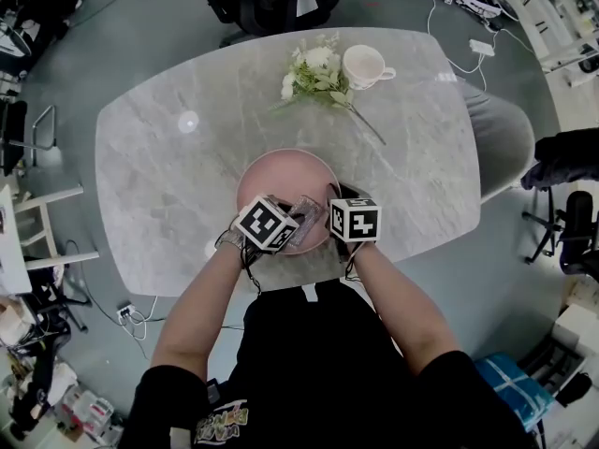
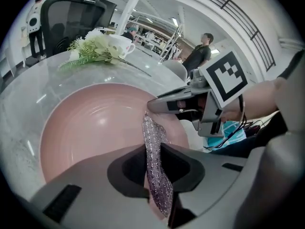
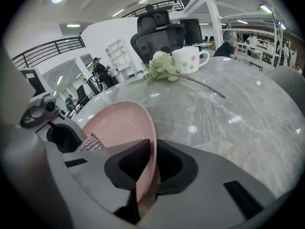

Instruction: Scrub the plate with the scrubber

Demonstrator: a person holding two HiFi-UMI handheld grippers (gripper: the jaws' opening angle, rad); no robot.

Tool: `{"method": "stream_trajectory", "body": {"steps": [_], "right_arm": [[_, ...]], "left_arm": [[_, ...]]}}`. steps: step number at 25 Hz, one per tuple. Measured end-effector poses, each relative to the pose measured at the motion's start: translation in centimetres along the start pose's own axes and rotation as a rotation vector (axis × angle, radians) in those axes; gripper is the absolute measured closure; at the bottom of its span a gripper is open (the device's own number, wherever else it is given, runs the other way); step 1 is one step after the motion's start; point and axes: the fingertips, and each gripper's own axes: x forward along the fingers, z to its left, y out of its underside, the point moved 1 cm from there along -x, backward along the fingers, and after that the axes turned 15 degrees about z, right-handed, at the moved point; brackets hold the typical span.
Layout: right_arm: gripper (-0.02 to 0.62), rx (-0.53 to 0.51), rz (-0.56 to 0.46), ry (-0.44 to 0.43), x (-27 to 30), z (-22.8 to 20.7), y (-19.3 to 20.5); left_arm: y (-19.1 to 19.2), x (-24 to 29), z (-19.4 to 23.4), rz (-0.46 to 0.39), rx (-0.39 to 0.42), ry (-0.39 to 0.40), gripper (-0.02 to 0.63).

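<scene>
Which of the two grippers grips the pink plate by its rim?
The right gripper: its jaws are shut on the rim of the pink plate. The left gripper holds the glittery scrubber instead.

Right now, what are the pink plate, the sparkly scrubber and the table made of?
The plate is probably glazed ceramic, maybe glossy plastic: smooth pink with bright light spots. The scrubber looks like mesh of shiny metallic or plastic thread: it glitters in tiny loops. The table seems polished marble or a marble look-alike: grey veins, a reflected lamp.
</scene>
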Motion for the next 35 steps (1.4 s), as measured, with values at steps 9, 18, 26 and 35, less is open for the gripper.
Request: {"method": "stream_trajectory", "body": {"steps": [9,18,26,35], "right_arm": [[0.543,0.026,-0.002,-0.059,0.0,0.0,0.1],[0.529,-0.103,-0.075,-0.034,-2.6,0.2,-0.5],[0.58,-0.233,-0.182,-0.14,-8.4,2.4,-0.6],[0.581,-0.41,-0.285,-0.293,-16.3,7.4,0.9]], "left_arm": [[2.0,-2.8,1.2,-0.125,-0.078,-0.096,0.525],[4.4,-8.4,1.7,-0.481,-0.298,-0.189,0.525],[7.8,-13.2,-0.8,-0.76,-0.475,-0.308,0.525],[10.6,-18.5,-8.3,-0.91,-0.46,-0.581,0.525]]}}
